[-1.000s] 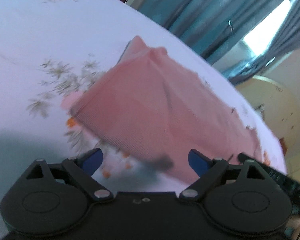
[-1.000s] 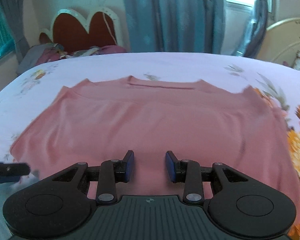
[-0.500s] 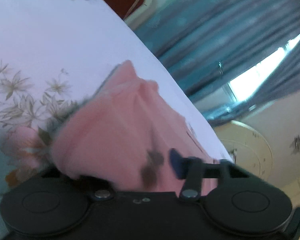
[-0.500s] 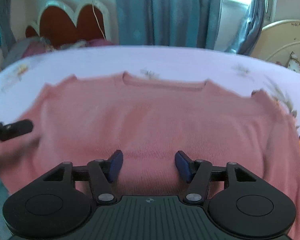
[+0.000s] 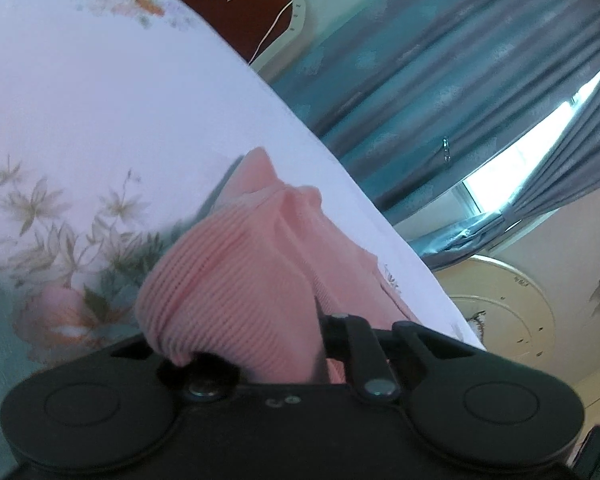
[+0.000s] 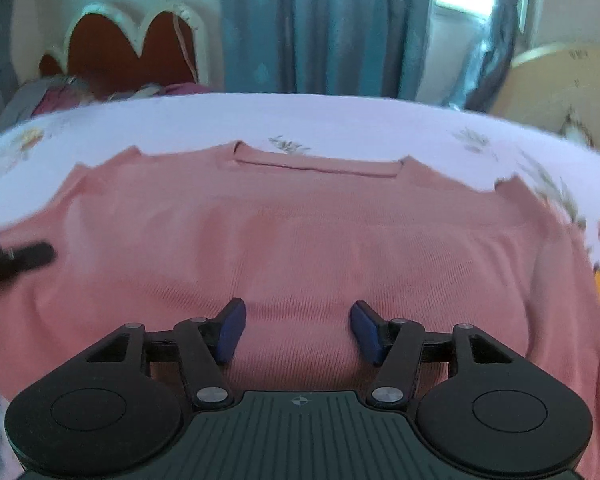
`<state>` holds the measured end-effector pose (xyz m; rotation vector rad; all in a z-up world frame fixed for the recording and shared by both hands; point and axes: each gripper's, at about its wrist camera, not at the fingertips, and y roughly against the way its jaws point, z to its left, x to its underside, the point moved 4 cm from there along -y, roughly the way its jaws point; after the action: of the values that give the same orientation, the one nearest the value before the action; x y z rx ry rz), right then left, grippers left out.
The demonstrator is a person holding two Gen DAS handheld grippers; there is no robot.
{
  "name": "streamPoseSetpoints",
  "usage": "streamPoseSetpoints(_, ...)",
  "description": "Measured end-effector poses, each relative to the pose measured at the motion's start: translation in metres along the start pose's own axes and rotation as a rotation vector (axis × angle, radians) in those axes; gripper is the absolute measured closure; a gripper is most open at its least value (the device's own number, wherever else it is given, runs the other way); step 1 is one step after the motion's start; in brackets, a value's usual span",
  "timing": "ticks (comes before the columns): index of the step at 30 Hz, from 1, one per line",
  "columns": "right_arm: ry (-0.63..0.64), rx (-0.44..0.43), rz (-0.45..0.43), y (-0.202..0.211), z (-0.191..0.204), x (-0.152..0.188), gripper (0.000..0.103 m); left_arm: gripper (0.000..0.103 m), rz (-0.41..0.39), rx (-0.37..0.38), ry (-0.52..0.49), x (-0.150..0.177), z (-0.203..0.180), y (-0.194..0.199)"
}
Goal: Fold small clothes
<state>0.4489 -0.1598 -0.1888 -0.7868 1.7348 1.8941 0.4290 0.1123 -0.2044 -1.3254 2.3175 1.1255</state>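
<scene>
A pink knit sweater [image 6: 300, 240] lies spread flat on the bed, neckline at the far side. My right gripper [image 6: 298, 330] is open, its blue pads just above the sweater's near hem. My left gripper [image 5: 260, 344] is shut on a bunched corner of the sweater [image 5: 240, 280]; the fabric covers its fingertips and is lifted off the sheet. The left gripper also shows as a dark shape at the left edge of the right wrist view [image 6: 16, 260].
The bed has a white sheet with flower prints [image 5: 80, 100]. A red and white headboard [image 6: 132, 48] stands behind it, with clothes piled beside it [image 6: 60, 96]. Blue curtains [image 6: 320, 28] and a window are at the back. A cream round furniture panel [image 6: 560, 80] stands at right.
My left gripper closed on the sweater's corner and lifted it. My right gripper opened wider and moved closer over the near hem.
</scene>
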Motion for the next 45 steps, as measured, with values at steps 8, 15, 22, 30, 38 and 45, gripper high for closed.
streamPoseSetpoints(8, -0.148, -0.114, -0.064, 0.021, -0.039, -0.006, 0.045, 0.091, -0.078, -0.036, -0.228, -0.005, -0.068, 0.011)
streamPoseSetpoints(15, -0.229, -0.136, -0.091, 0.051, -0.099, -0.004, 0.045, 0.091, -0.054, 0.038, -0.511, 0.027, -0.170, -0.004)
streamPoseSetpoints(22, -0.313, -0.043, -0.125, 0.088, -0.182, 0.022, 0.045, 0.091, 0.067, 0.223, -0.715, 0.121, -0.266, -0.033)
streamPoseSetpoints(30, -0.401, 0.014, -0.131, 0.112, -0.252, 0.053, 0.045, 0.083, 0.275, 0.206, -0.988, 0.247, -0.266, -0.058)
streamPoseSetpoints(38, -0.392, -0.188, -0.114, 0.104, -0.243, 0.032, 0.045, 0.036, 0.296, 0.220, -1.052, 0.237, -0.243, -0.011)
streamPoseSetpoints(45, -0.377, -0.214, -0.034, 0.063, -0.231, 0.029, 0.046, 0.036, 0.248, 0.131, -0.877, 0.175, -0.210, 0.011)
